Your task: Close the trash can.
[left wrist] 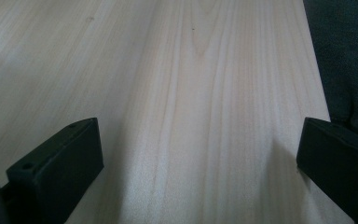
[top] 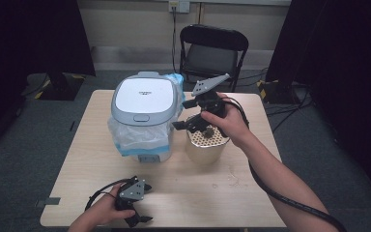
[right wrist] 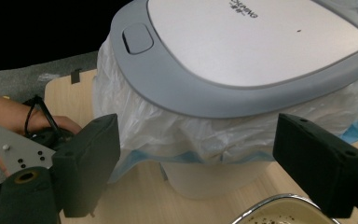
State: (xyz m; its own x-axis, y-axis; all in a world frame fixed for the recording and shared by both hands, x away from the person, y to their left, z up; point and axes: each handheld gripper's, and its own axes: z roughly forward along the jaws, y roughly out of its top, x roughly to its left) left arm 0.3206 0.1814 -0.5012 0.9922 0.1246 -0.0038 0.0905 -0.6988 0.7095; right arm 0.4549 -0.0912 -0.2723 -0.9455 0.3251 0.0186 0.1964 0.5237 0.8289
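A white bin with a grey lid [top: 145,104] stands shut at the back of the wooden table [top: 193,193], with a clear plastic liner [top: 135,137] bunched under its rim. Right of it stands a shiny metal pot [top: 205,147] with a perforated insert. My right gripper [top: 182,115] hovers open over the pot's left rim and faces the bin. In the right gripper view the open right gripper [right wrist: 196,168] frames the bin lid [right wrist: 242,42] and liner [right wrist: 168,126], and the pot's rim [right wrist: 279,212] shows below. My left gripper [top: 147,203] rests open near the table's front edge, over bare wood [left wrist: 191,70].
A black folding chair [top: 212,48] stands behind the table. Dark curtains hang at both sides. Grey floor [left wrist: 345,56] lies just past the table edge beside the left gripper [left wrist: 198,158]. The other hand and its grey plate [right wrist: 14,149] show at the left in the right gripper view.
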